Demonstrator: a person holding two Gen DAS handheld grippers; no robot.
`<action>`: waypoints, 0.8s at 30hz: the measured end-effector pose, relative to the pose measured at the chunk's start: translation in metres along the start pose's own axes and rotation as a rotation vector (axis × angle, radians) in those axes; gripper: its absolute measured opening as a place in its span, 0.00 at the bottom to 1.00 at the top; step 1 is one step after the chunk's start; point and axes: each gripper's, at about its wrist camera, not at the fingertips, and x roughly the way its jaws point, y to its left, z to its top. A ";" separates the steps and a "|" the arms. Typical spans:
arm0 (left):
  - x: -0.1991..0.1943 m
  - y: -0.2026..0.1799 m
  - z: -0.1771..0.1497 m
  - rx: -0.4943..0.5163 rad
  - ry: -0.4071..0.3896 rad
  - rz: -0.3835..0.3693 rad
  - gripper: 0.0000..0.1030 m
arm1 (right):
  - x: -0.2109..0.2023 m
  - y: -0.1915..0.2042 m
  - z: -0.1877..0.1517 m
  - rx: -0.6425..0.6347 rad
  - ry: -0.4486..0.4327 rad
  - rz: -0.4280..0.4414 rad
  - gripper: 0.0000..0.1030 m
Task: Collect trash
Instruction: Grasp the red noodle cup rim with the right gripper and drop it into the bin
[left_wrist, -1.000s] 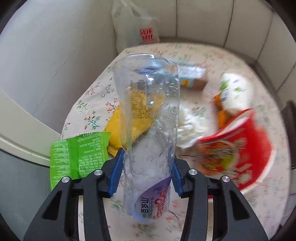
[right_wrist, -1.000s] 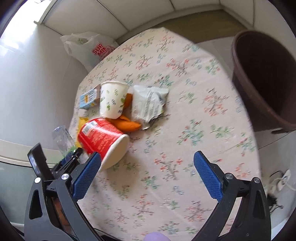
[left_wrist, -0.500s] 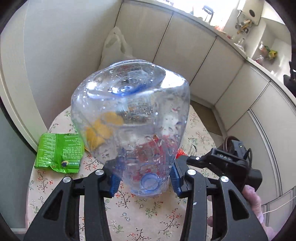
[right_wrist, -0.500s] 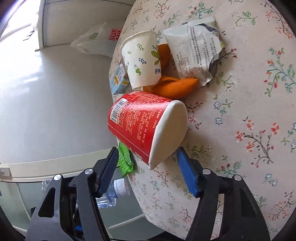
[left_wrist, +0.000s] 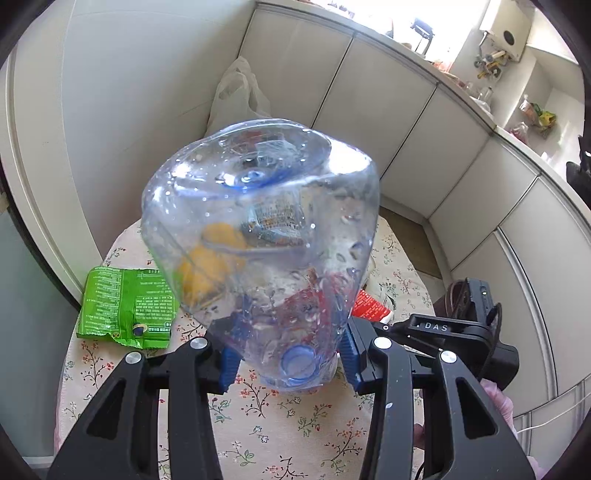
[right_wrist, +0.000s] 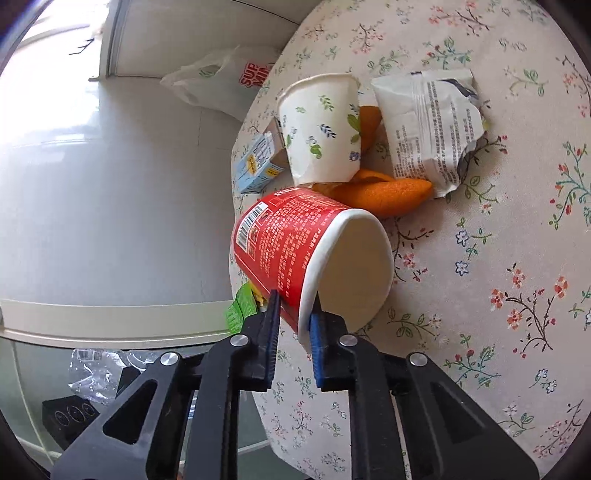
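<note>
My left gripper (left_wrist: 288, 354) is shut on a clear plastic bottle (left_wrist: 258, 236), held above the table with its base toward the camera and its blue cap (left_wrist: 297, 363) down near the fingers. My right gripper (right_wrist: 293, 321) is shut on the rim of a red instant-noodle cup (right_wrist: 295, 251) that lies on its side on the floral tablecloth (right_wrist: 498, 258), one finger inside the mouth and one outside. The red cup also shows through and beside the bottle in the left wrist view (left_wrist: 369, 304).
Around the red cup lie a white leaf-print paper cup (right_wrist: 321, 129), orange peels (right_wrist: 384, 192), a torn white wrapper (right_wrist: 428, 125), a small blue carton (right_wrist: 258, 162) and a green wrapper (left_wrist: 125, 306). A white shopping bag (right_wrist: 221, 77) sits on the floor beyond the table.
My right gripper moved in and closed on the red cup's rim. My left gripper lifted the bottle off the table and tilted it base-forward, then held it almost still.
</note>
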 end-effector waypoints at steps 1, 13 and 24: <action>-0.001 0.001 0.000 -0.001 -0.002 -0.001 0.43 | -0.003 0.004 -0.002 -0.018 -0.005 -0.003 0.09; -0.008 -0.005 -0.004 0.008 -0.017 -0.014 0.43 | -0.057 0.033 -0.014 -0.181 -0.111 -0.040 0.03; 0.003 -0.020 -0.004 0.025 -0.004 -0.043 0.43 | -0.193 0.034 0.000 -0.305 -0.432 -0.111 0.03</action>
